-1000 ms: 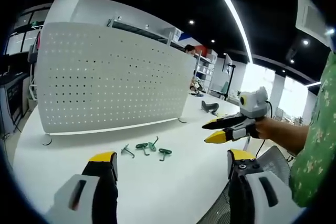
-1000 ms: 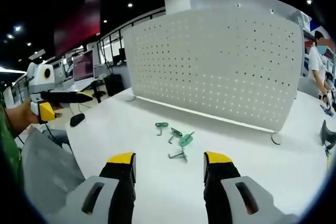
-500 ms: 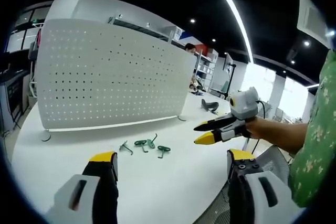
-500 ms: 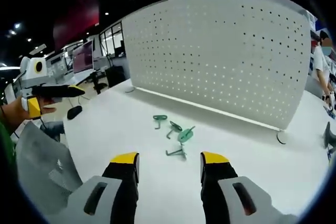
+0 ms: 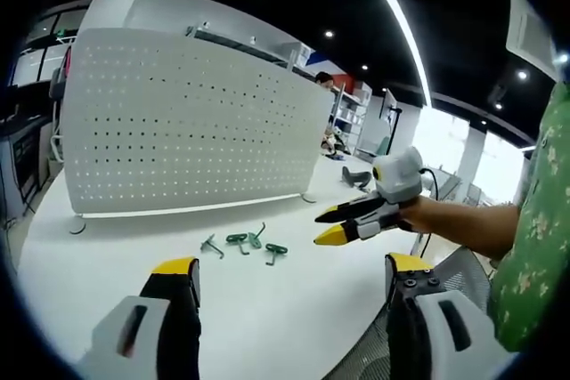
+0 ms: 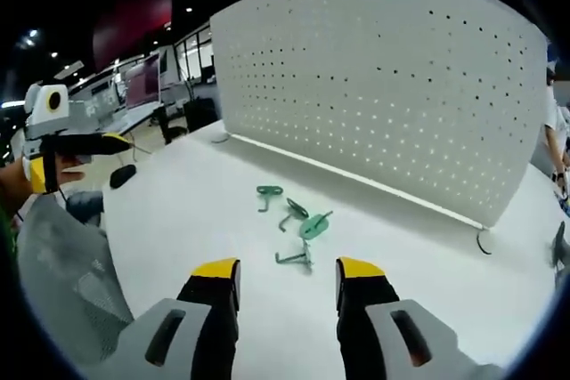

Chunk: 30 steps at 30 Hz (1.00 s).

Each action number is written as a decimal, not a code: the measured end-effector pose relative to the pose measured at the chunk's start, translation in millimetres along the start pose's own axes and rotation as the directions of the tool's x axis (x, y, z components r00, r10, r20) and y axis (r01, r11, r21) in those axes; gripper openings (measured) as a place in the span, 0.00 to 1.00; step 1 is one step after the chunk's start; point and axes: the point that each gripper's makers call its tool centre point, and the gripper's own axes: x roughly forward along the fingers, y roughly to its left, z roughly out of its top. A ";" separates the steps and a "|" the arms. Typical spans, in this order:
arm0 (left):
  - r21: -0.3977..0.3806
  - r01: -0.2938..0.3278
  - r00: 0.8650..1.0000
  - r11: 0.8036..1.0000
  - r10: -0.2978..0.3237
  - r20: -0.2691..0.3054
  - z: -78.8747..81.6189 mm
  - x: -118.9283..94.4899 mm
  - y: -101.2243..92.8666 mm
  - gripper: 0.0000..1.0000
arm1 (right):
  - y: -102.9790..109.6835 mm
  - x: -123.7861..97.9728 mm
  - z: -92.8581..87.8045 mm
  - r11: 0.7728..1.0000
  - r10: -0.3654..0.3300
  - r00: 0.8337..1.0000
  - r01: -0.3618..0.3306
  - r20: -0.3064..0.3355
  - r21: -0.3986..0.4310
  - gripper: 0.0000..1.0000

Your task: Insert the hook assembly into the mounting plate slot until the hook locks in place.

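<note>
Four small green metal hooks (image 6: pixel 294 224) lie loose at centre frame on the white table (image 6: pixel 178 211), before the upright white perforated mounting plate (image 6: pixel 383 77). Right claw (image 6: pixel 288 271): open, empty, lower centre. Left claw (image 5: pixel 285 269): open, empty, lower centre.

Bright, even ceiling light — soft shadows, window glare (strong fisheye bending at edges).

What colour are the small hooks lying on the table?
Green; the hooks show best in the right gripper view.
</note>
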 end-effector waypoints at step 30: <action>-0.023 -0.057 0.998 0.998 0.056 -0.024 -7.5 1.3 14.5 0.87 | -10.3 47.9 -24.6 0.995 0.065 0.990 -0.073 -0.124 -0.061 0.35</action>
